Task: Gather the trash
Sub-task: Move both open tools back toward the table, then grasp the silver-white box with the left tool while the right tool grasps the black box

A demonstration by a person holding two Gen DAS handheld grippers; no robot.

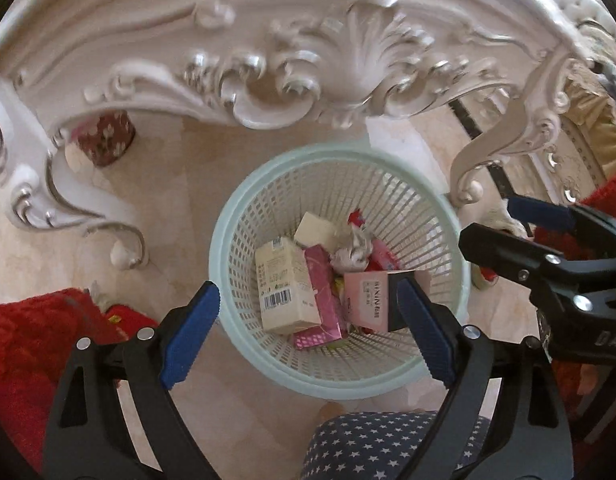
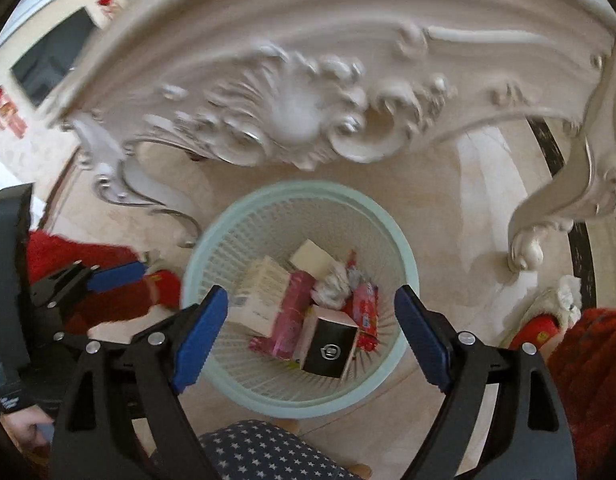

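Observation:
A pale green mesh basket (image 1: 224, 240) (image 2: 404, 280) stands on the floor under both grippers. Inside it lie a cream barcode box (image 1: 280, 284), a pink packet (image 1: 324, 304), crumpled paper (image 1: 352, 252) and a pink box with a black end (image 1: 368, 300) (image 2: 328, 348). My left gripper (image 1: 308, 324) hangs open over the basket; the pink box lies below its right finger, and neither pad presses on it. My right gripper (image 2: 312, 332) is open over the basket with nothing between its fingers. It shows at the right in the left wrist view (image 1: 512, 228).
An ornate white carved table (image 1: 268, 80) overhangs the basket, its curled legs (image 1: 124, 248) (image 2: 528, 248) standing on either side. Red fuzzy clothing (image 1: 28, 344) (image 2: 588, 368) flanks the basket. A navy star-patterned cushion (image 1: 380, 448) lies just below. A dark red box (image 1: 108, 140) sits under the table.

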